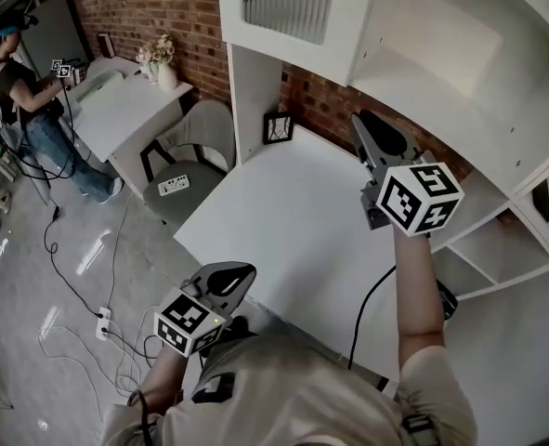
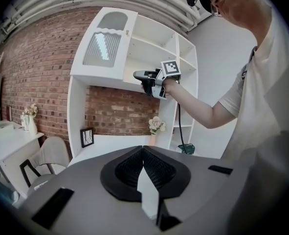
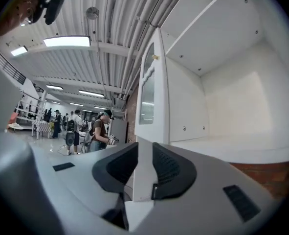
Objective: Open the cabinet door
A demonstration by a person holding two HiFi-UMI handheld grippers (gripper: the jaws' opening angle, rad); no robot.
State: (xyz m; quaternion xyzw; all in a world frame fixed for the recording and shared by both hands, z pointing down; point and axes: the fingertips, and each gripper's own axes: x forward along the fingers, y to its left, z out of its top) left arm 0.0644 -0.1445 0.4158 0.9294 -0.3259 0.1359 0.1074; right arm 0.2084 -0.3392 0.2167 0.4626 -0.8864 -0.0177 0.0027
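Note:
The white cabinet's upper door (image 1: 288, 3) has a ribbed glass pane and looks closed; in the left gripper view the door (image 2: 105, 45) carries a small knob (image 2: 126, 32) at its right edge. My right gripper (image 1: 365, 124) is raised and points level at the open shelf compartment just right of that door. In the left gripper view the right gripper (image 2: 137, 74) hangs below the knob. Its jaws (image 3: 145, 148) stand a narrow gap apart with nothing between them, and the door edge (image 3: 151, 97) is straight ahead. My left gripper (image 1: 246, 272) is low at the table's front edge, its jaw tips (image 2: 143, 150) meeting.
A white table (image 1: 283, 221) fills the space under the cabinet, with a small framed picture (image 1: 277, 126) at its back. A grey chair (image 1: 195, 151) and a desk with a flower vase (image 1: 163, 63) stand to the left. A person (image 1: 23, 82) works beyond. Cables and a power strip (image 1: 102, 323) lie on the floor.

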